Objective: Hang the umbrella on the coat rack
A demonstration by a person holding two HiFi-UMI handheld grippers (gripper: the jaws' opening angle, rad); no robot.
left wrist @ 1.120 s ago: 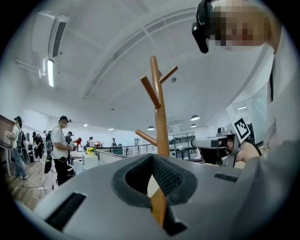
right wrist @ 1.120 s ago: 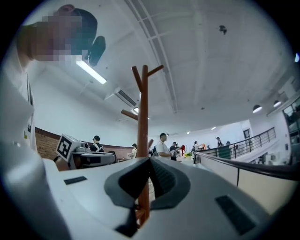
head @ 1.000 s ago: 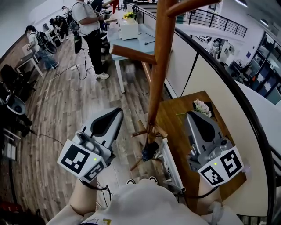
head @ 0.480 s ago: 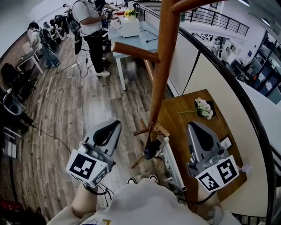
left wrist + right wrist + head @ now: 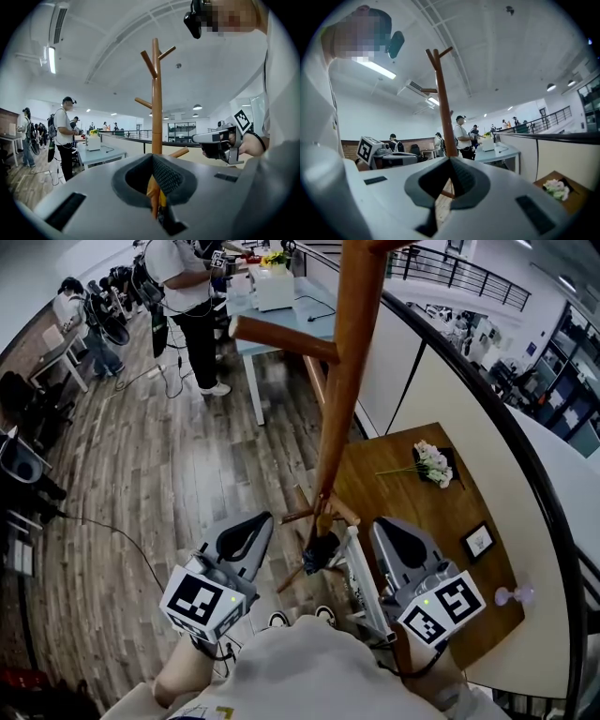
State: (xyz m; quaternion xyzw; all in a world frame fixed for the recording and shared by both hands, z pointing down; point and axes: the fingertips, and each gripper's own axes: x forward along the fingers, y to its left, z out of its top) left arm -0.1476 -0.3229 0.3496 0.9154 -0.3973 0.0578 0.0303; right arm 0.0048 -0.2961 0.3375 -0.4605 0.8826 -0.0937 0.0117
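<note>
A tall wooden coat rack (image 5: 342, 381) with angled pegs rises right in front of me. It also shows in the left gripper view as the coat rack (image 5: 156, 93) and in the right gripper view as the coat rack (image 5: 443, 108). A dark blue bundle (image 5: 321, 552), possibly the folded umbrella, sits low by the rack's foot. My left gripper (image 5: 255, 524) is shut and empty, left of the foot. My right gripper (image 5: 382, 526) is shut and empty, right of the foot, over the table's edge. Both sets of jaws point at the pole, as the left gripper (image 5: 152, 159) and right gripper (image 5: 450, 161) show.
A wooden side table (image 5: 441, 521) on the right holds a flower bunch (image 5: 433, 463) and a small picture frame (image 5: 478, 542). A curved railing (image 5: 487, 418) runs behind it. A person (image 5: 192, 296) stands by a light blue table (image 5: 281, 324) on the wood floor, where cables lie.
Both grippers have drawn back toward me and closer together, now flanking the rack's foot. Their jaws have stayed shut.
</note>
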